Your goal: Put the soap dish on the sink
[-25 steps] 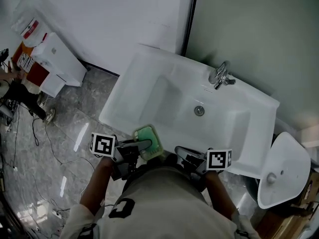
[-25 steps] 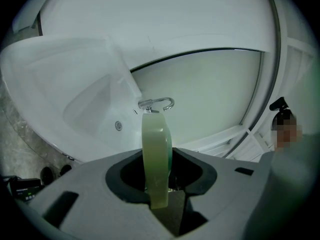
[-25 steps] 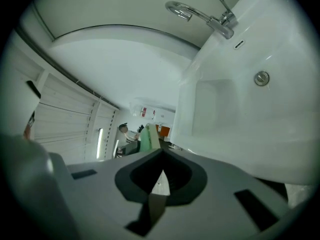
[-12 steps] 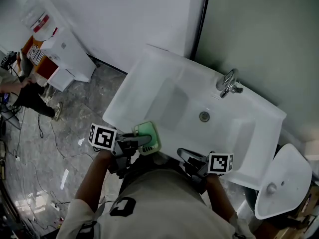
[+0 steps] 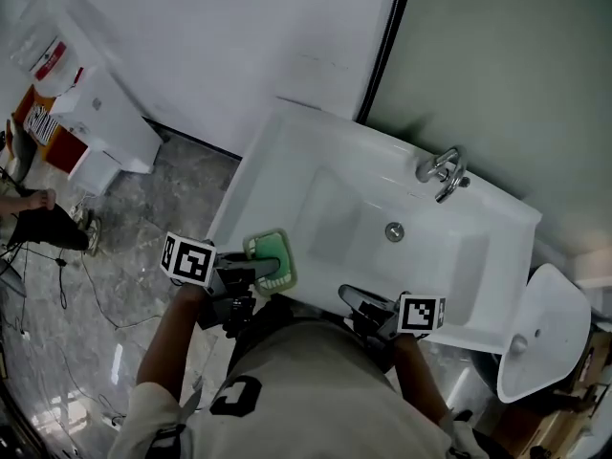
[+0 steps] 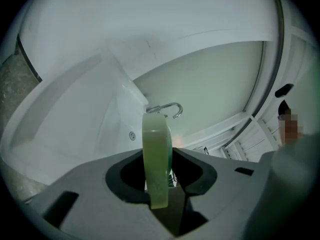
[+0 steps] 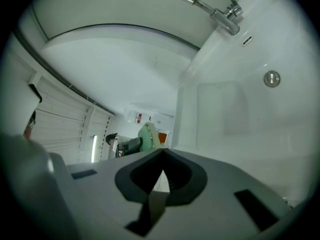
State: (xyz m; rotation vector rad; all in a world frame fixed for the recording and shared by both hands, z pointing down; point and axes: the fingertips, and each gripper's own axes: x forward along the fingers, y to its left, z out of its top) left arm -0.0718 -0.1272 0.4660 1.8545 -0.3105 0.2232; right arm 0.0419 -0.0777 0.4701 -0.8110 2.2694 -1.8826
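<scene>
While clamped, soap dish (image 5: 270, 259) (bottle-label (image 5: 45, 57) unreadable)

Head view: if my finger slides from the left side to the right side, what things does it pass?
white box → green soap dish → drain → tap → spare basin

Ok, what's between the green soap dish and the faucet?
Between the soap dish and the faucet lies only the bare sink basin and its drain, seen in the head view.
</scene>
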